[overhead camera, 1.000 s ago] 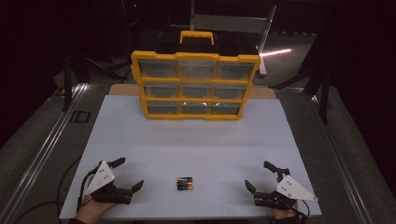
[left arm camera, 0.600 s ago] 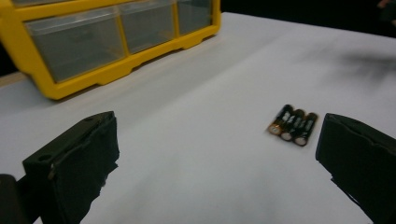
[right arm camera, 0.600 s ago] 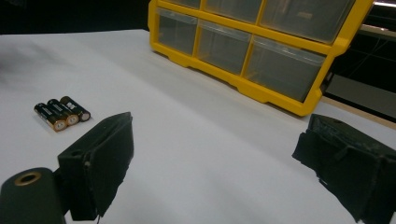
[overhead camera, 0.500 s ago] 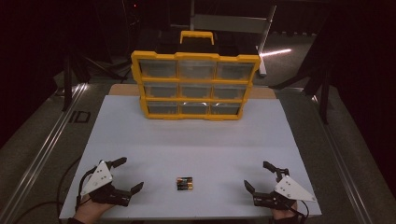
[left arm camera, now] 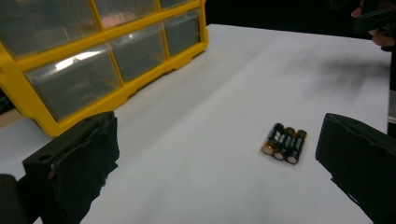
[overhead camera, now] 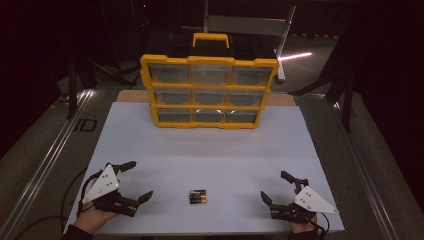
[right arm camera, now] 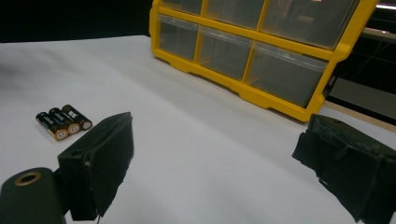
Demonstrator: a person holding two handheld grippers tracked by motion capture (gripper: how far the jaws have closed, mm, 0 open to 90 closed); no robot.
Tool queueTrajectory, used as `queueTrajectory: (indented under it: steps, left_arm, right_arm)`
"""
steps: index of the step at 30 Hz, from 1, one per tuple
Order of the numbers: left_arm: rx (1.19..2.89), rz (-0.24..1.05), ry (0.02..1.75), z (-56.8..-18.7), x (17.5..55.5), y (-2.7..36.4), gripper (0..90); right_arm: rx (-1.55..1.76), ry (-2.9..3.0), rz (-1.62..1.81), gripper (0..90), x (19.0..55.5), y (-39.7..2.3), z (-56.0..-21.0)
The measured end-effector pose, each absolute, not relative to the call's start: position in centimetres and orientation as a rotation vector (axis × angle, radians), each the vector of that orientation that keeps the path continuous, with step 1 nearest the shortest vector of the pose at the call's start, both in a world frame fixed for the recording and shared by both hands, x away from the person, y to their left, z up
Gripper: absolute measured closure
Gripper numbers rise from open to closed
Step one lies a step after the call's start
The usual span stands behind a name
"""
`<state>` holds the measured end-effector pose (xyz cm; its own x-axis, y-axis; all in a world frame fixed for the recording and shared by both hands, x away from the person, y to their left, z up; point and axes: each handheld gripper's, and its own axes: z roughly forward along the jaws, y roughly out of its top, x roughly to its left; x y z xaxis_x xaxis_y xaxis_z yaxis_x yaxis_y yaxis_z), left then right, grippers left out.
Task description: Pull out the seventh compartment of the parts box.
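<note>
A flat white rectangular tabletop (overhead camera: 210,150) is being lit from above; it is being surrounded by dark floor; a grey metal rail (overhead camera: 47,165) is being seen alongside its left edge.

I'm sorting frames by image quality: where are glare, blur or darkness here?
High view: surroundings black, white table lit, bright streak behind the yellow organizer. Left gripper view: glare on a drawer front, batteries slightly soft. Right gripper view: near jaws blurred.

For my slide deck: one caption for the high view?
Two open hand-held grippers, left and right, flank three batteries before a yellow drawer organizer.
</note>
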<state>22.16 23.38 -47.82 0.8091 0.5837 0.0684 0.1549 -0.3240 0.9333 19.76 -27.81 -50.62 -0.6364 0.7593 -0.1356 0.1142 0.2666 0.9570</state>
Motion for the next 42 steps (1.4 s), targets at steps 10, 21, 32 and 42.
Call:
queueTrajectory:
  steps: [10, 21, 32, 42]
  left_arm:
    - [1.880, 0.521, 0.523, -45.4, 23.7, 22.8, 0.0]
    - [1.902, 0.600, 0.492, -43.6, 25.7, 22.3, 0.0]
    - [1.929, 0.649, 0.425, -42.6, 28.2, 20.8, 0.0]
    - [1.953, 0.677, 0.404, -41.9, 30.6, 19.3, 0.0]
  right_arm:
    - [0.807, 1.919, 1.391, 9.1, 20.0, -28.3, -50.4]
    - [0.796, 1.916, 1.390, 9.1, 20.1, -28.1, -50.0]
    - [0.794, 1.925, 1.397, 9.1, 20.4, -27.7, -50.0]
    - [0.793, 1.923, 1.400, 9.2, 20.4, -27.7, -50.0]
